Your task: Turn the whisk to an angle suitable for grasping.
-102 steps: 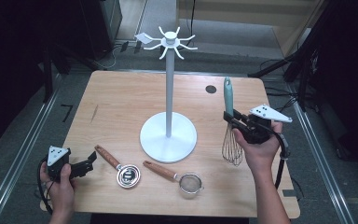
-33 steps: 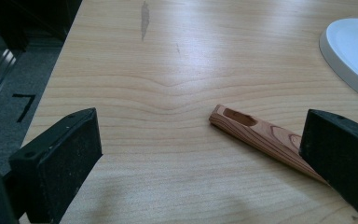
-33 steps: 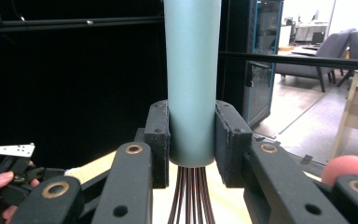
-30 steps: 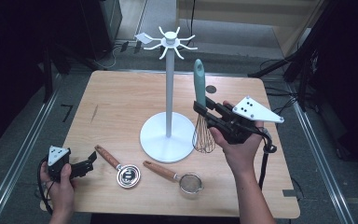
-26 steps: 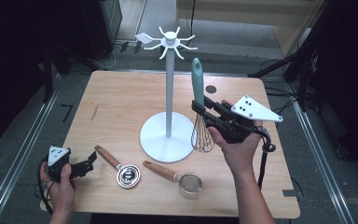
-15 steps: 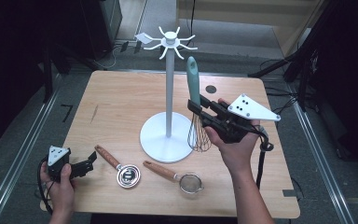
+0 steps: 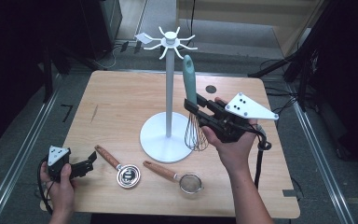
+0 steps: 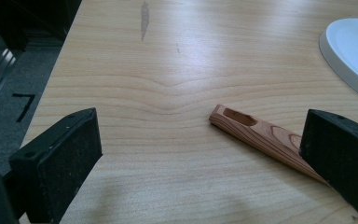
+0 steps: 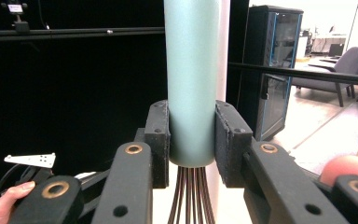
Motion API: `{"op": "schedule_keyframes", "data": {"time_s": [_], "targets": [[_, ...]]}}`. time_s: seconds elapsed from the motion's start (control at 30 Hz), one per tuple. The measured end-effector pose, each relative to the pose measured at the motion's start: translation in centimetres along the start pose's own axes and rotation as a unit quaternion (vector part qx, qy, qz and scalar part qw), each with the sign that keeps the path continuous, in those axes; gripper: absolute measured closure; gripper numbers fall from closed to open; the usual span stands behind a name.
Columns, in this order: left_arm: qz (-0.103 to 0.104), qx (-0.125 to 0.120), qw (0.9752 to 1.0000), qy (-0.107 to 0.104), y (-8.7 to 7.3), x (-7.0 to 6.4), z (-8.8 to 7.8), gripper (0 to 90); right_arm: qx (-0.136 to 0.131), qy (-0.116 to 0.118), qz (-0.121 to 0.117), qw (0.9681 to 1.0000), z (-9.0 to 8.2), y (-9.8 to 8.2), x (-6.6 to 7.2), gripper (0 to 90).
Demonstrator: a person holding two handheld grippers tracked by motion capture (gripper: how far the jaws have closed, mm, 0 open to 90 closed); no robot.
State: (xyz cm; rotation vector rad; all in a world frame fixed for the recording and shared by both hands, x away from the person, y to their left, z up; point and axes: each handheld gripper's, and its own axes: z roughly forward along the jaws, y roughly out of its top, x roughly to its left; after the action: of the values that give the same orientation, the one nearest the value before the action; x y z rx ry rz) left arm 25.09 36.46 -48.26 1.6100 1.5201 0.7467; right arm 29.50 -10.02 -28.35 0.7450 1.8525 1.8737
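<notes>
Item: whisk (image 7: 192,107), teal handle, copper-coloured wire loops. It stands upright in the air, handle up and wires down, just to the right of the white stand's (image 7: 168,93) pole and above the right edge of the stand's round base. The handle top reaches below the stand's hook crown.

Right tongs (image 7: 192,106): clamped on the whisk at the lower end of its handle, one pad on each side, the wires hanging out beneath the pads. In the right gripper view the handle (image 9: 191,84) rises straight up between the two pads, with the stand's pole directly behind it. The person's hand carries these tongs to the right of the stand, over the bench (image 7: 121,98).

Left tongs (image 7: 91,158): jaws wide apart, holding nothing, low at the bench's near-left corner, well to the left of the stand's base.

Also on the bench, in front of the stand's base: a small metal cup with a wooden handle (image 7: 119,168), its handle end lying near the left tongs' jaw tips, as the left gripper view shows; and a small mesh strainer with a wooden handle (image 7: 175,176), just right of the cup.
</notes>
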Motion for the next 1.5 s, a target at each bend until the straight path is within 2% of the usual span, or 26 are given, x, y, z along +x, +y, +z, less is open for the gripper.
{"op": "schedule_keyframes", "data": {"time_s": [1.13,1.5], "targets": [[0.0,0.0,1.0,0.0,0.0,0.0,0.0,0.0,0.009,-0.006,0.001,0.9999,2.0,0.0,-0.3,71.0],[-0.001,0.0,1.0,0.0,0.0,0.0,0.0,0.0,0.004,0.002,0.002,1.0,2.3,-0.3,-0.6,70.6]]}}
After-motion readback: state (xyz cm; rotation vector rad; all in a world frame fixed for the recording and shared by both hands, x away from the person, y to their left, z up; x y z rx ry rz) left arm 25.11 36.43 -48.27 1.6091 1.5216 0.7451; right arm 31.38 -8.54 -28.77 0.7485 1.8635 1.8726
